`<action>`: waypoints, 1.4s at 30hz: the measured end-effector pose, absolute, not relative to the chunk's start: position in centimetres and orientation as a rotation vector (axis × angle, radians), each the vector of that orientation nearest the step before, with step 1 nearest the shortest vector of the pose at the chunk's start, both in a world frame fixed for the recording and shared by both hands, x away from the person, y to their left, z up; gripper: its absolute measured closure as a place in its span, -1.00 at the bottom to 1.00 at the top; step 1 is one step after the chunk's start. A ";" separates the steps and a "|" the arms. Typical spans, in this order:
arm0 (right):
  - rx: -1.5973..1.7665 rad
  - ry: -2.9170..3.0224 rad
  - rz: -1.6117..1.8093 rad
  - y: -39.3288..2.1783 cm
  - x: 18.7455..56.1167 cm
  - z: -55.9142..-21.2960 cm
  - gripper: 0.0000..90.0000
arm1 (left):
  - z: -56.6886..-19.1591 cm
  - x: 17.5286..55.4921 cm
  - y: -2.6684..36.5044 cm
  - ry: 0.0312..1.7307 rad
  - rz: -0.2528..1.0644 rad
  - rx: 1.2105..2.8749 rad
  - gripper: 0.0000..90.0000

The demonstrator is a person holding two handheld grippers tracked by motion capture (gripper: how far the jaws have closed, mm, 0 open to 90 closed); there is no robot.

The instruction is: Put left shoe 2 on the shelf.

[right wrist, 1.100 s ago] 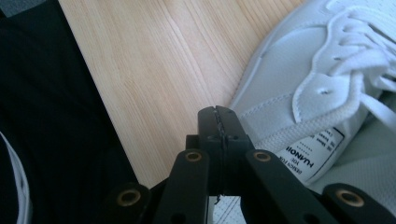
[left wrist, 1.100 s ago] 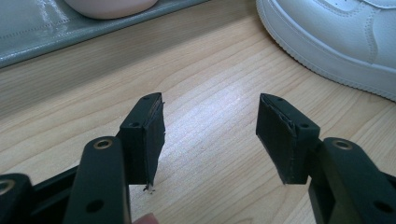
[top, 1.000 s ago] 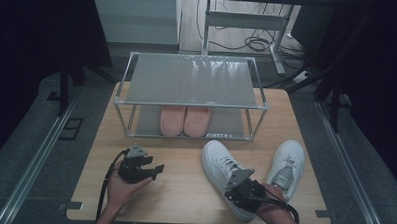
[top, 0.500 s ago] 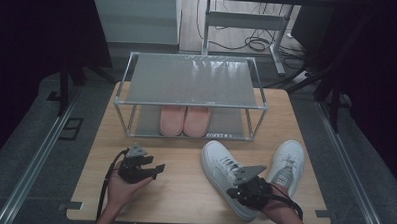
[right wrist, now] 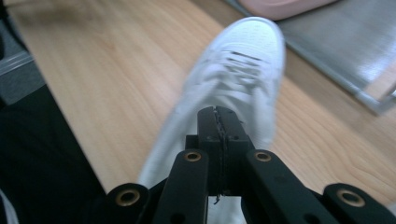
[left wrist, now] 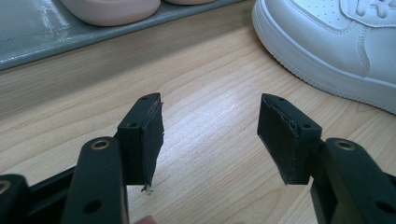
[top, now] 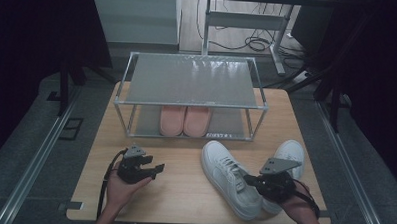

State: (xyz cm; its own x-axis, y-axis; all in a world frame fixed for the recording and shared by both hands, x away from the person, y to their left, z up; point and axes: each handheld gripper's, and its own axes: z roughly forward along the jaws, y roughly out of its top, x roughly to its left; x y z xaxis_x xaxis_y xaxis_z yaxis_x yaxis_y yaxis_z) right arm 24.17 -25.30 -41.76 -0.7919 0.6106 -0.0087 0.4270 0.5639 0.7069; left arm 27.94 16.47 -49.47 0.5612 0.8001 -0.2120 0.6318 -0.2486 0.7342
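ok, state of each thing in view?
left gripper: open, empty, over table
right gripper: shut, nothing visibly held, above near sneaker
near white lace-up sneaker: upright on table
far white sneaker: upright on table
pink slippers: paired on rack's lower shelf
metal two-tier rack: top shelf bare

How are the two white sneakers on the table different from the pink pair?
The white sneakers lie on the bare wooden table, in front of the rack; the pink pair sits on the rack's lower shelf. The white ones have laces and lie apart at different angles; the pink ones look smooth, without laces, and stand side by side, touching. The white ones look longer. Both are pairs of shoes, soles down.
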 end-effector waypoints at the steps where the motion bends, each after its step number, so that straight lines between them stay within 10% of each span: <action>1: 0.876 2.535 1.053 -25.6 24.3 -41.8 0.99 | -49.5 28.0 16.5 1.152 0.259 1.976 -0.10; 26: 1.008 2.485 0.980 -26.5 26.3 -43.1 0.25 | -49.6 28.1 16.3 1.155 0.250 1.984 -0.10; 42: 1.062 2.548 0.854 -23.9 28.7 -45.0 0.36 | -49.5 28.0 16.6 1.156 0.247 1.976 -0.10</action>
